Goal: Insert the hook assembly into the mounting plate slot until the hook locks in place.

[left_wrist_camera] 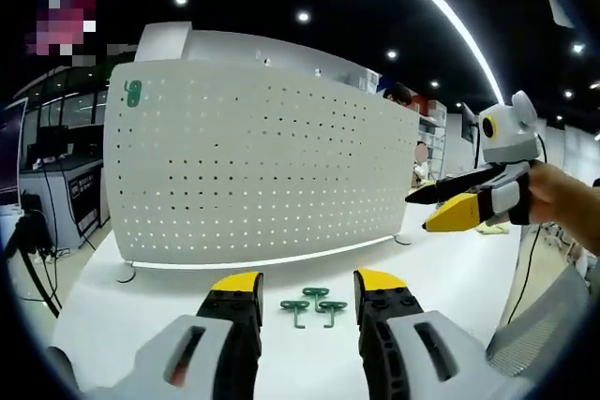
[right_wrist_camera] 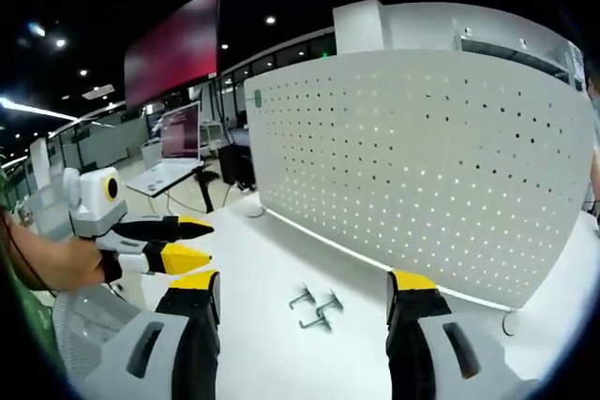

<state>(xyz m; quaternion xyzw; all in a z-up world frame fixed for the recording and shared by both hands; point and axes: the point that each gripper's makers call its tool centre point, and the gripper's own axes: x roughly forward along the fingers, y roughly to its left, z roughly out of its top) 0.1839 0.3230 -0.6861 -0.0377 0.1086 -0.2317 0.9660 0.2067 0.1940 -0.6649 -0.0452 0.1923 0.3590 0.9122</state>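
A white counter [left_wrist_camera: 141, 306] is carrying a tall, curved white pegboard [left_wrist_camera: 253, 166], the mounting plate for this task, which is standing upright across the back of the scene. Its face is dotted with rows of small holes. One small green piece [left_wrist_camera: 133, 93] is already sitting in the board's upper corner, seen at the top left in the left gripper view.

Three loose green hooks [left_wrist_camera: 314, 306] are lying flat on the counter in front of the board, close together and well apart from it. In the right gripper view the same hooks [right_wrist_camera: 317, 310] are appearing greyish, resting between that gripper's two fingers in the picture but beyond them on the counter.

The left gripper [left_wrist_camera: 307, 292] is hovering low over the counter with its yellow-tipped fingers spread wide and holding nothing, the hooks lying just ahead of them. The right gripper [right_wrist_camera: 302, 289] is likewise spread wide and empty, pointing toward the hooks and the board. Each gripper is also appearing at the edge of the other's view, held in a person's hand [left_wrist_camera: 562, 199].

Judging from this, the task is only beginning: no hook is being held, none is being carried toward the board, and picking up, inserting and locking are all left to do.
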